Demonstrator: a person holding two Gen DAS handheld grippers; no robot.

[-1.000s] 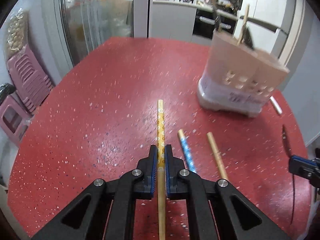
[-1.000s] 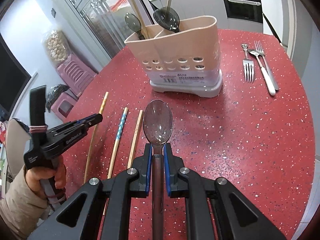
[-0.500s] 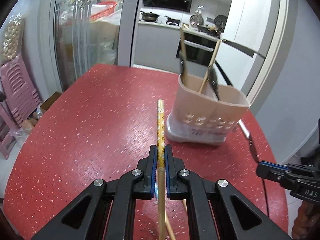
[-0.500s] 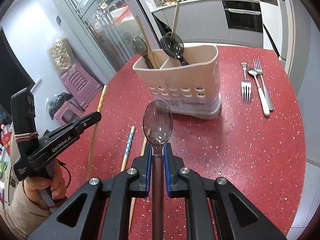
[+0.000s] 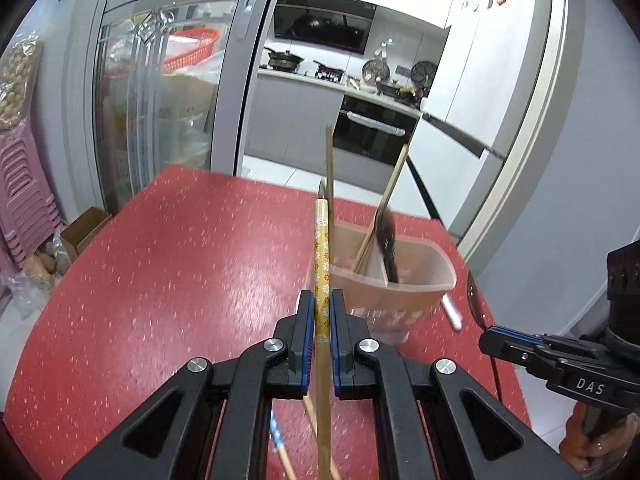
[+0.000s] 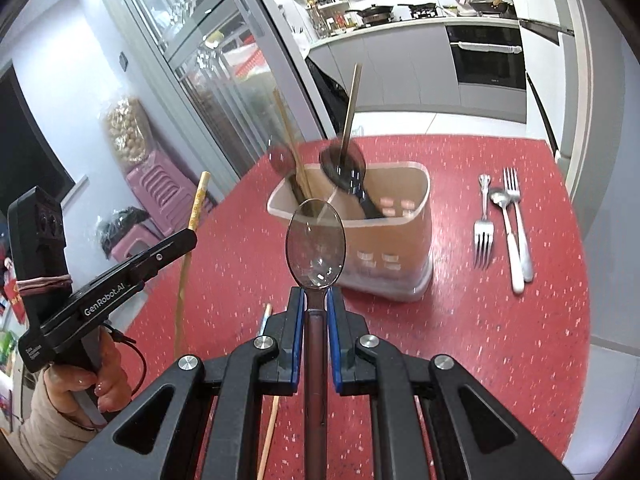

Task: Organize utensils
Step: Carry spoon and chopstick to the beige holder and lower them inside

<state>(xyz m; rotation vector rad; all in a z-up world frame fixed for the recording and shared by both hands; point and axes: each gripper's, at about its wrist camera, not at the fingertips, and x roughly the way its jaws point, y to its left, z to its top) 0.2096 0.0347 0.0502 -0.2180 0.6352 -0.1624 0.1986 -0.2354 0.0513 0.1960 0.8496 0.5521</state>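
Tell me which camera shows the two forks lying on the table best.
The right wrist view. Both forks lie in full on the red table, right of the utensil holder, with a light-handled spoon between them. The left wrist view shows no fork, only one blurred pale handle behind the holder.

A yellow patterned chopstick (image 5: 322, 264) is clamped by the left gripper (image 5: 322, 312) above the red table (image 5: 168, 264), near the beige holder (image 5: 404, 292).

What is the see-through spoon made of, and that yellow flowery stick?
The spoon looks like clear smoky plastic: the table and holder show through its glossy bowl. The yellow stick looks like a wooden or bamboo chopstick with a printed flower pattern; its lower part is plain tan. Neither is certain from looks alone.
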